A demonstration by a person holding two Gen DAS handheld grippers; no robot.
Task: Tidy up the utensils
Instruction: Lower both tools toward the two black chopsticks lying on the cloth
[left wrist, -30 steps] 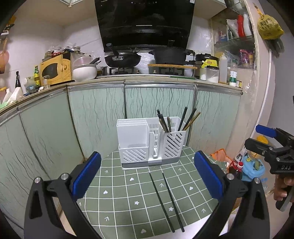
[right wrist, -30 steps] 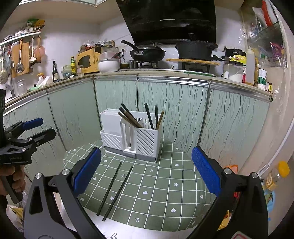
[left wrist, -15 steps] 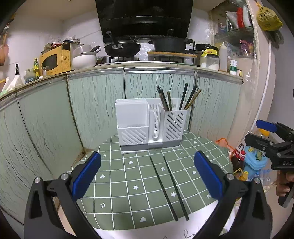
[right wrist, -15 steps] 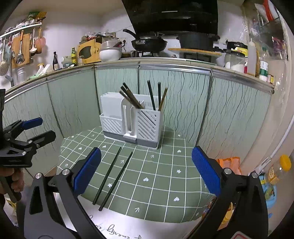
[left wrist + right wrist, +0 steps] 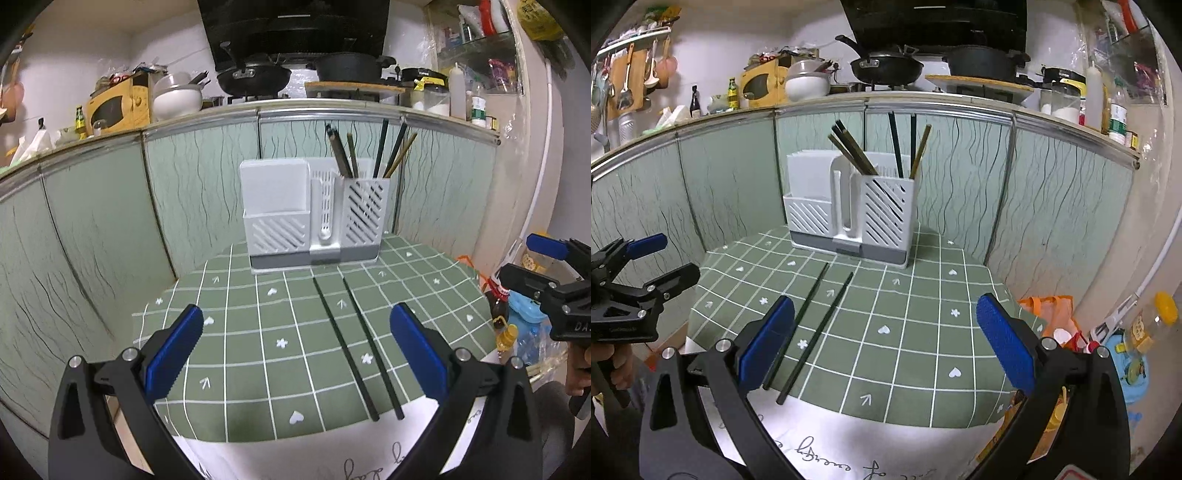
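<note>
Table: small, rounded at the front edge, covered by a green cloth with a white grid and little white hearts, stars and arrows; a white cloth with script lettering hangs below the front edge.

Utensil holder: white plastic, boxy, slotted diagonal vents on its front walls, grey base, a tall looped centre post. It stands at the back edge of the table, against the pale green cabinet panels. Its right-hand compartment holds several chopsticks, dark and wood-coloured, leaning at different angles. What the left compartment holds cannot be told.

Loose chopsticks: two, dark, thin and straight, lying side by side but apart on the cloth, running from just in front of the holder to the table's front edge, their near tips reaching onto the white cloth.

Left gripper: black frame, blue ribbed pads, jaws wide apart, holding nothing, above the front edge.

Right gripper: same build, jaws wide apart, empty, touching nothing; the loose chopsticks lie just beside its left pad.
</note>
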